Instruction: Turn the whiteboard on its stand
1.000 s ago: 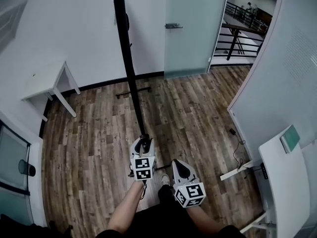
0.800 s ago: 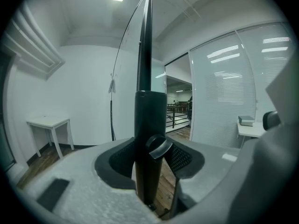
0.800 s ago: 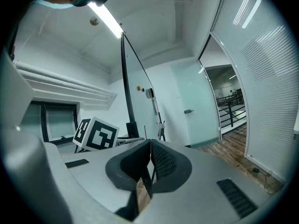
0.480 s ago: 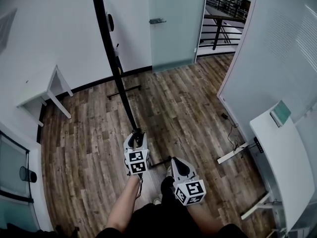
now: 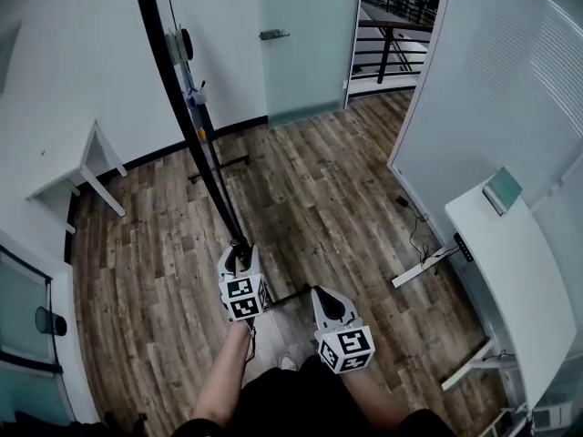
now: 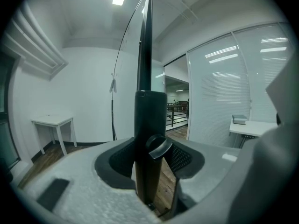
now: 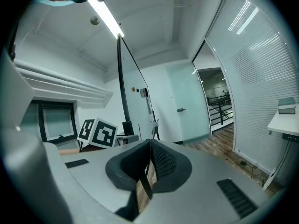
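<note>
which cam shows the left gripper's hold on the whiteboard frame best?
Left gripper view: the whiteboard frame stands clamped between the left gripper's jaws. Head view shows only the gripper meeting the frame from above. Right gripper view catches the frame edge-on, grip unclear.

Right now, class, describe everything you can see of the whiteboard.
The whiteboard shows edge-on: a tall, thin panel in a black frame that looks like metal or plastic, with a thicker black cap at its lower corner. It stands upright on a stand whose black foot rests on the wood floor. The left gripper is closed on its edge; the right gripper is apart from it.
</note>
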A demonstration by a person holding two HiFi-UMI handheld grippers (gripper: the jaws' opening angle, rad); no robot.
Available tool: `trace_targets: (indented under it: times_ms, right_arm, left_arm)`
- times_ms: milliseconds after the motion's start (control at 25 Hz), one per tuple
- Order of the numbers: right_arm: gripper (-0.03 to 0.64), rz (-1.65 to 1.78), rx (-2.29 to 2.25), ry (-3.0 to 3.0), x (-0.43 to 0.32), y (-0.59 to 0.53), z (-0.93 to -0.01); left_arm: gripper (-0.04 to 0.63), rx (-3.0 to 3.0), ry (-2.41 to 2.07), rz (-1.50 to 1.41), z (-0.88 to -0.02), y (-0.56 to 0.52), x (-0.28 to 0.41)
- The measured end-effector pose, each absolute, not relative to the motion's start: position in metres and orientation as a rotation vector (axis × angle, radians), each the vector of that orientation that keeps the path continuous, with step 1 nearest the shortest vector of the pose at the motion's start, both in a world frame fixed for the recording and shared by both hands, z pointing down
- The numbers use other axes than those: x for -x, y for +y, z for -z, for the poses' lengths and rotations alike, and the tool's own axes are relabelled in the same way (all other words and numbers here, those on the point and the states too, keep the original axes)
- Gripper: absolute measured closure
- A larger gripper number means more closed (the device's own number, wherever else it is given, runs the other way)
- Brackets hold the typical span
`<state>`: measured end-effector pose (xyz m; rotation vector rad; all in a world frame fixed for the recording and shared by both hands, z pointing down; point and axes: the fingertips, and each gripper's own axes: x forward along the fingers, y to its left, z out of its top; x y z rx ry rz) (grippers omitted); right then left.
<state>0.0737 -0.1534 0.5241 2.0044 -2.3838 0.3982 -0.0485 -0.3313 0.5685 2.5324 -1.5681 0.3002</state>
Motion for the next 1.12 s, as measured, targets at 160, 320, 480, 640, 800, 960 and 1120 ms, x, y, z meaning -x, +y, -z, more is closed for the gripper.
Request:
trace_targets:
  times_ms: [160, 320, 480, 640, 800, 960, 1120]
  right_arm:
    - [0.603, -0.394, -1.973, -2.404, -0.073, -0.143, -0.521]
    - [0.603, -0.394, -1.928, -2.430, -0.072, -0.130, -0.523]
    - [0.603, -0.398, -1.893, -2.446, -0.068, -0.112, -0.525]
    - [0.603, -0.403, -1.859, -2.466, -0.065, -0.099, -0.524]
    - [0.603, -0.406, -1.824, -2.481, -0.066, -0.082, -0.527]
    - [0.603, -0.411, -1.780, -2.507, -0.063, -0.065, -0.528]
    - [0.603, -0.411, -1.738, -2.527, -0.062, -0.048, -0.530]
  left_arm:
    - [0.402, -2.521, -1.578, -0.294, -0.568, -0.313, 0.055]
    - [0.400, -2.516, -1.593, -0.276, -0.569, -0.293, 0.057]
    - [0.400, -2.507, -1.595, -0.264, -0.572, -0.270, 0.064]
    - [0.400, -2.503, -1.608, -0.255, -0.568, -0.254, 0.070]
    - [0.400, -2.503, -1.621, -0.255, -0.569, -0.236, 0.071]
    - [0.400, -2.501, -1.634, -0.248, -0.568, -0.220, 0.076]
    - [0.400, -2.501, -1.650, -0.241, -0.566, -0.204, 0.082]
